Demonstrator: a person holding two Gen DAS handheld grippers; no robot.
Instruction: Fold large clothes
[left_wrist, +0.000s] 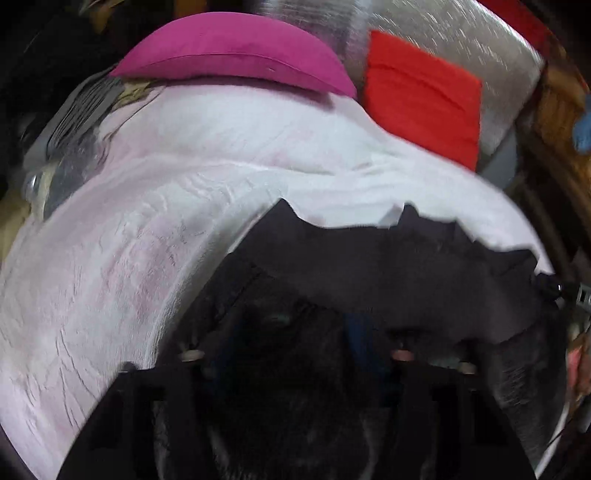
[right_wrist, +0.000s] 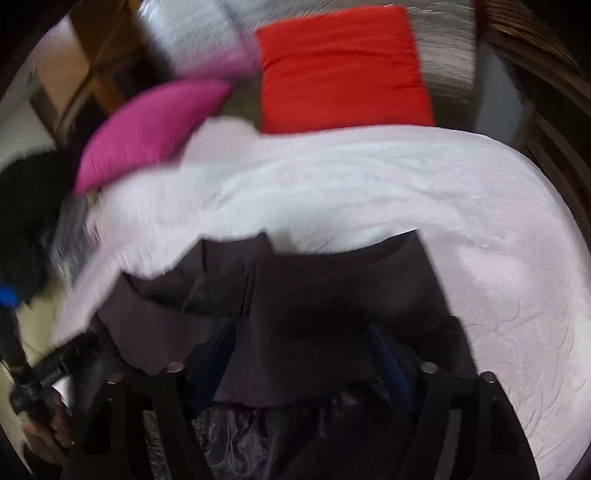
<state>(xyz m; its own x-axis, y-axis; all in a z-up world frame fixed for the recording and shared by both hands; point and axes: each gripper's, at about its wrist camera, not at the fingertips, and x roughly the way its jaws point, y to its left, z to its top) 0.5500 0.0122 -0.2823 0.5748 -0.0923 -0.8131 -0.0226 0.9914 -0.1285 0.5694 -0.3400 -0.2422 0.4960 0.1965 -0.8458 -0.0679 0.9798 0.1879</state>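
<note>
In the left wrist view, a dark garment (left_wrist: 388, 269) fills the lower middle of the frame, its ragged upper edge lying against the pale pink-white bedsheet (left_wrist: 147, 206) that curves across the bed. The left gripper (left_wrist: 295, 354) is buried in the dark cloth — its blue pads are barely visible under the folds, and whether the jaws are spread or pressed together cannot be told. Beyond the sheet a magenta cushion (left_wrist: 236, 59) rests on its far edge, and to its right a red cushion (left_wrist: 421, 96) leans on a shiny silver-grey cover (left_wrist: 443, 33). At the far right edge (partly cut off) the other tool and a bit of hand show beside the garment's end. In the right wrist view, the same dark garment (right_wrist: 314, 295) lies bunched over the right gripper (right_wrist: 303, 354), a ribbed band of it running between the two blue fingers (right_wrist: 388, 358) — the jaws stand apart with the cloth draped through the gap, and a shiny dark lining hangs below. The bedsheet (right_wrist: 369, 177) spreads behind, with the magenta cushion (right_wrist: 147, 129) at upper left and the red cushion (right_wrist: 340, 70) at top centre. The left gripper (right_wrist: 40, 376) is at the lower left edge, blurred.
</note>
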